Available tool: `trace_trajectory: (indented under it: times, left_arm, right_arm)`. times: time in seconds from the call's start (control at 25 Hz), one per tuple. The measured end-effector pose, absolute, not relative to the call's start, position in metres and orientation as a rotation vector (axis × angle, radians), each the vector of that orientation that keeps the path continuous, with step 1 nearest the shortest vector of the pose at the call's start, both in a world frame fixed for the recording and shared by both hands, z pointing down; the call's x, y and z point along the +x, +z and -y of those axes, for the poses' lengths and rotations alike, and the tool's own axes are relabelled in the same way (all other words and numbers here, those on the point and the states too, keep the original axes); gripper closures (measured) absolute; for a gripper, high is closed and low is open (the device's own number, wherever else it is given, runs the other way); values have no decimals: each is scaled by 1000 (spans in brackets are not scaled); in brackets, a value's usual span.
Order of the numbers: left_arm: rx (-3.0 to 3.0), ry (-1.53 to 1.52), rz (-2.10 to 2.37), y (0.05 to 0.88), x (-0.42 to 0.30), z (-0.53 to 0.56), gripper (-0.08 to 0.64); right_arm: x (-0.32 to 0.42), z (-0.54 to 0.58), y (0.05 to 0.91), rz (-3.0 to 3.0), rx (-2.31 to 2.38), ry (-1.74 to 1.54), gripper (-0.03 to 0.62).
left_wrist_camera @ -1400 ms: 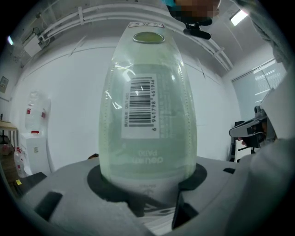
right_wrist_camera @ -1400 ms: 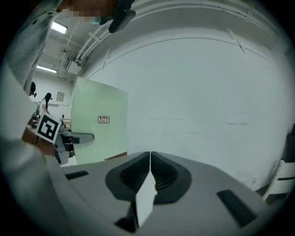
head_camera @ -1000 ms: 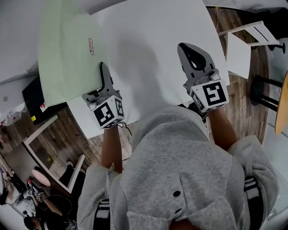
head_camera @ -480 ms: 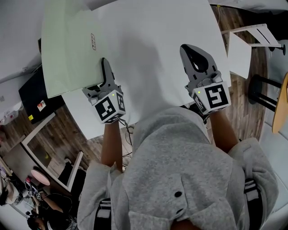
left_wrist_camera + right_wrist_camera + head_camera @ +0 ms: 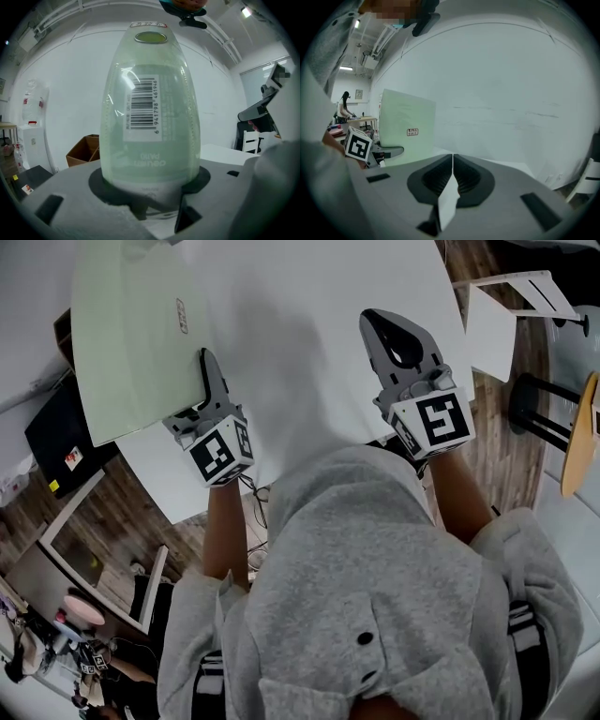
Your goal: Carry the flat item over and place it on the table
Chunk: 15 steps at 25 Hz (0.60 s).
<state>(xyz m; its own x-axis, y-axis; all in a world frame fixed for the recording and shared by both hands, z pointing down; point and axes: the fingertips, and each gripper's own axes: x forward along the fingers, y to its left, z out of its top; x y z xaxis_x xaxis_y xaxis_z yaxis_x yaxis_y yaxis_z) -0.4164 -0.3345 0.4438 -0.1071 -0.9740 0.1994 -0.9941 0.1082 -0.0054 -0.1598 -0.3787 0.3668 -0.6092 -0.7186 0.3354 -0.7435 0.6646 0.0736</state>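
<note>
The flat item is a pale green translucent board (image 5: 131, 334) with a small label, lying out over the left edge of the white table (image 5: 309, 315). My left gripper (image 5: 206, 367) is shut on the board's near right edge. In the left gripper view the board (image 5: 150, 117) rises from between the jaws of the left gripper (image 5: 150, 187) and shows a barcode sticker. My right gripper (image 5: 380, 324) hovers over the table's right part, shut with nothing in it. In the right gripper view the jaws of the right gripper (image 5: 453, 161) meet in a seam, and the board (image 5: 405, 126) stands at the left.
A white chair (image 5: 492, 329) and a round stool (image 5: 577, 437) stand right of the table. A black case (image 5: 61, 442) lies on the wooden floor under the board's left side. A cardboard box (image 5: 84, 149) sits by the far wall.
My left gripper has sunk a little toward the table with the board in it. The right gripper has stayed nearly still.
</note>
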Motion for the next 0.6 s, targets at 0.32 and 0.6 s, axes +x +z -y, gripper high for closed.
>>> trace_trajectory:
  times: [0.32, 0.6]
  left_arm:
    - [2006, 222, 2253, 451, -406, 336, 279]
    - [2000, 174, 2272, 459, -398, 334, 265]
  right_arm:
    - [-157, 382, 367, 2549, 1151, 109, 563]
    - [-154, 380, 366, 2562, 1151, 108, 565]
